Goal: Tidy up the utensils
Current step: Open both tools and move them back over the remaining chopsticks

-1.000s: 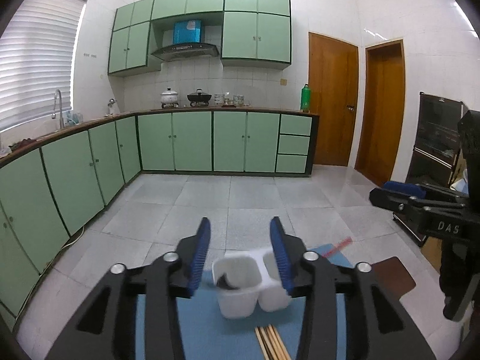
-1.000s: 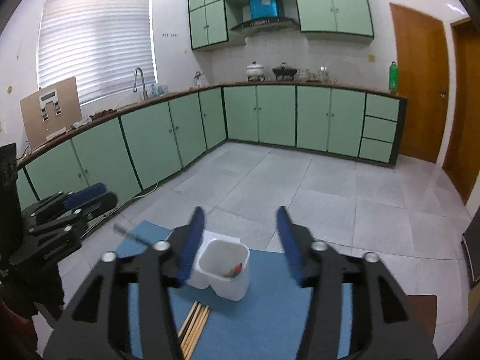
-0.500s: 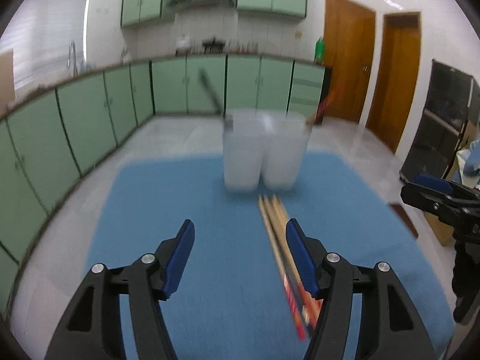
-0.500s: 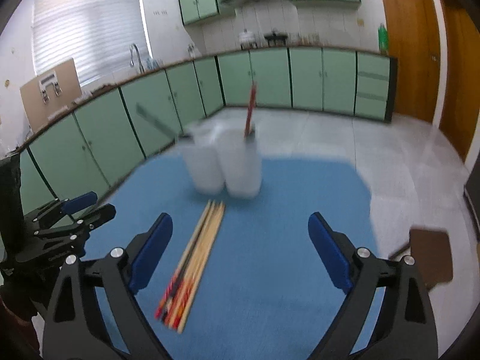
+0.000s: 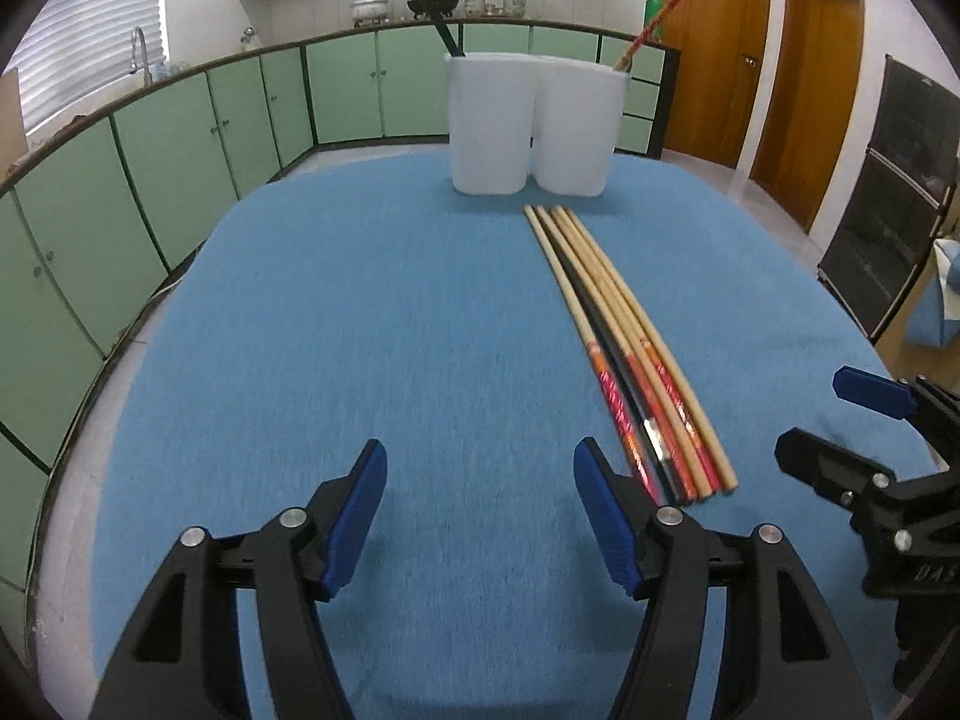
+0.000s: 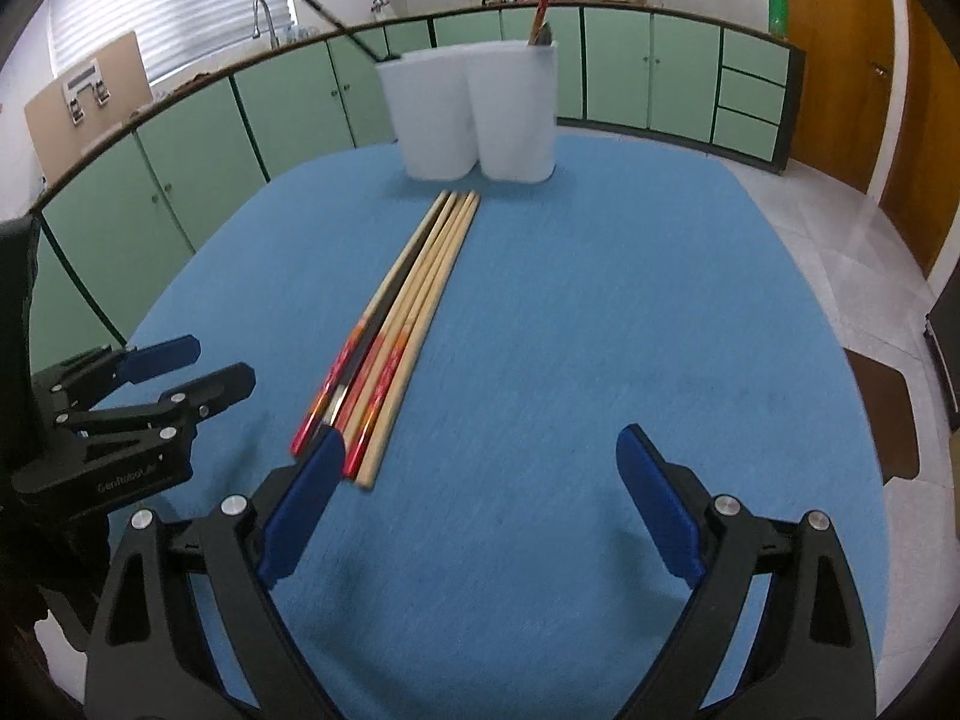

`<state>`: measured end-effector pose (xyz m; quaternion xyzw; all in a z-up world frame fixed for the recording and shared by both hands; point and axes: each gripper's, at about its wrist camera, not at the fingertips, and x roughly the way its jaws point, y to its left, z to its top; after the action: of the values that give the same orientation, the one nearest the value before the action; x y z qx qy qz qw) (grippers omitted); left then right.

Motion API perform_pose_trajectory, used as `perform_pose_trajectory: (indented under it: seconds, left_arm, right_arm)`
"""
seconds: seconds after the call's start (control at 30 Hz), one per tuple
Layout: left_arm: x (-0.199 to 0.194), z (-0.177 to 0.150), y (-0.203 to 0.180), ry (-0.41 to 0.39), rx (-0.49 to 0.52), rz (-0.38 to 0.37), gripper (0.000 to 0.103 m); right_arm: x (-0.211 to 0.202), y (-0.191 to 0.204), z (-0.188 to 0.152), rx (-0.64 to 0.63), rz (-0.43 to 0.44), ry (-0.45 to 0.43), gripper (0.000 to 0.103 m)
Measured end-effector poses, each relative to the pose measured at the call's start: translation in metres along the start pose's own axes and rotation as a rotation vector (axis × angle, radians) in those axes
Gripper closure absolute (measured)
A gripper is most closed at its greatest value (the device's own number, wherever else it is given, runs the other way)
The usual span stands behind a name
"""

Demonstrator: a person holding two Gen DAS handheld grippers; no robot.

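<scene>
Both grippers hang low over the blue mat (image 5: 300, 330), jaws spread wide and holding nothing. Ahead of the left gripper (image 5: 477, 513) and just to its right lies the bundle of chopsticks (image 5: 624, 348), side by side and touching, decorated red ends nearest its right finger, plain tips pointing away toward the white two-cup holder (image 5: 534, 126) at the far end of the mat. Seen from the right gripper (image 6: 477, 501), the same bundle (image 6: 402, 312) runs ahead and to its left, its near ends just beside the left finger.

By my reading the sorting is barely begun. One dark chopstick (image 5: 429, 3) leans out of the holder's left cup and one red-patterned chopstick (image 5: 651, 24) out of the right cup, so each cup seems to take one kind. About five or six sticks, one of them dark, wait on the mat, still to be picked out and dropped in the matching cup.
</scene>
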<state>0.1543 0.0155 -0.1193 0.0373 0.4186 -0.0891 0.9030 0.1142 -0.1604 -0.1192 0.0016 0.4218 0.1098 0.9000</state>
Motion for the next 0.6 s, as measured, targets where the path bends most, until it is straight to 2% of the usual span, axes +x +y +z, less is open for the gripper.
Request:
perform_pose_trajectory:
  seconds: [0.37,0.6]
  left_arm:
    - [0.003,-0.014,0.004,0.025,-0.014,0.0,0.039]
    - [0.003,-0.012,0.006,0.027,-0.022,-0.006,0.038]
  right_arm:
    - [0.018,0.023,-0.011,-0.107,-0.051,0.06,0.029]
    - [0.016,0.01,-0.007,-0.09,-0.121,0.045,0.032]
